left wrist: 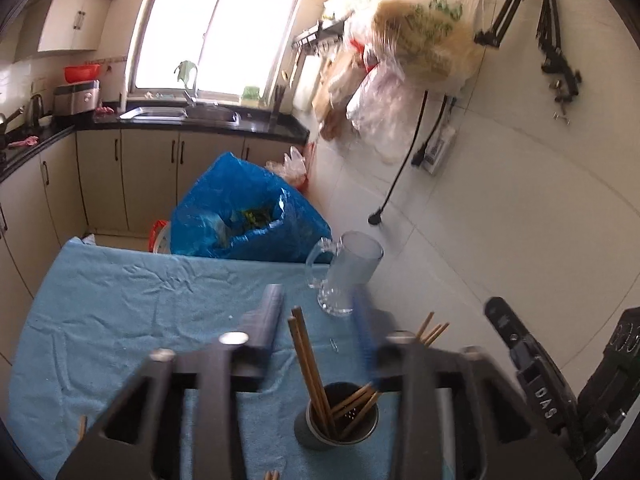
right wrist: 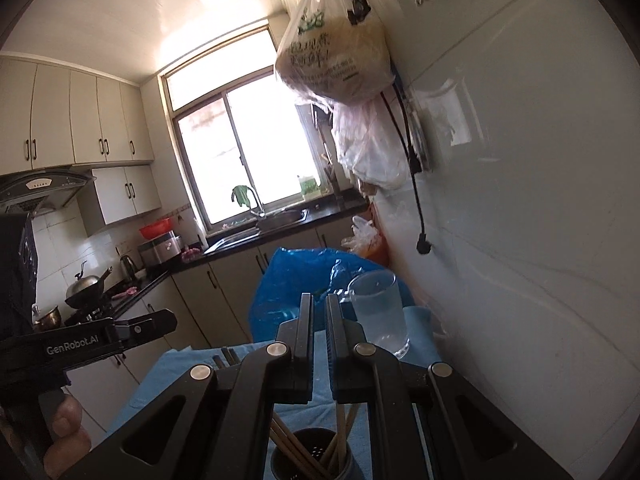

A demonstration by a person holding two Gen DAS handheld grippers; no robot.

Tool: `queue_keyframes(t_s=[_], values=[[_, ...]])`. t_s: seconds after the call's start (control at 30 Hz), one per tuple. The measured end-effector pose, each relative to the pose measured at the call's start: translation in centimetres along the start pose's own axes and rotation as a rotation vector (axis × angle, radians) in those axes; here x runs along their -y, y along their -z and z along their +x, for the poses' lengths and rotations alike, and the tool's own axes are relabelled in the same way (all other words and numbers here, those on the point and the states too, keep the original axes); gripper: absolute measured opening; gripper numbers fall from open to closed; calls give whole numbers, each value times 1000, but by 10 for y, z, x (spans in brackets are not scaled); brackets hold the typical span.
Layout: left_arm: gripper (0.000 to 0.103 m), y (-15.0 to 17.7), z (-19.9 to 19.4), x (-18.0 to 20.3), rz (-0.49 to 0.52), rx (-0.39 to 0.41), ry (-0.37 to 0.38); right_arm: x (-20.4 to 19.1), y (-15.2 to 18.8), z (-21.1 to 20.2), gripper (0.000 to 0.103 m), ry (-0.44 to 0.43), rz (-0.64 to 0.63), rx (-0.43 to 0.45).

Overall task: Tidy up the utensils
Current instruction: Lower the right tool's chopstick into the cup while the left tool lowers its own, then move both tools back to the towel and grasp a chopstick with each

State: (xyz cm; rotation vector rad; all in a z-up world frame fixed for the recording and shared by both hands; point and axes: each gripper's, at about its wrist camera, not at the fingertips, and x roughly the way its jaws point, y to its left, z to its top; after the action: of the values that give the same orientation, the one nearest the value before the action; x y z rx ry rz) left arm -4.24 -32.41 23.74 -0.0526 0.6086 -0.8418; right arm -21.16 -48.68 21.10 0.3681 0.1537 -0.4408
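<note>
Blue cloth point(left wrist: 120, 300) carries a holder point(left wrist: 338, 420) of chopsticks point(left wrist: 310, 364) beside a glass mug point(left wrist: 348, 272). Left gripper point(left wrist: 316, 312) is spread wide above them; right gripper point(right wrist: 320, 316) is nearly pressed together, pinching nothing.

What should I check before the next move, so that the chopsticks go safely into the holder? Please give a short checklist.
1. Holder upright on the towel: ok.
2. Left fingers open wide: ok.
3. Right fingers nearly closed, nothing seen between them: ok.
4. Glass mug upright, apart from the holder: ok.
5. Chopsticks in the holder lean and stick out high: not ok, they may catch.
6. Loose chopstick, mostly hidden: cannot tell.
</note>
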Motion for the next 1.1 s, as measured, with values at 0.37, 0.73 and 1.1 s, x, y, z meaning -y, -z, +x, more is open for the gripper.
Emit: queue_keyframes(t_s=[0.37,0.73,1.1], values=[[39,41,-79,-53,-21,-30,-62,-16,43,-54,18,-144,16,-147],[39,165,-98,-164,-151,-299,-225,-34,184,33,18,-185,142,-778],[39,214,-110,-212,-213,-375,-239,-54,224,88,17,-15,116,-909]])
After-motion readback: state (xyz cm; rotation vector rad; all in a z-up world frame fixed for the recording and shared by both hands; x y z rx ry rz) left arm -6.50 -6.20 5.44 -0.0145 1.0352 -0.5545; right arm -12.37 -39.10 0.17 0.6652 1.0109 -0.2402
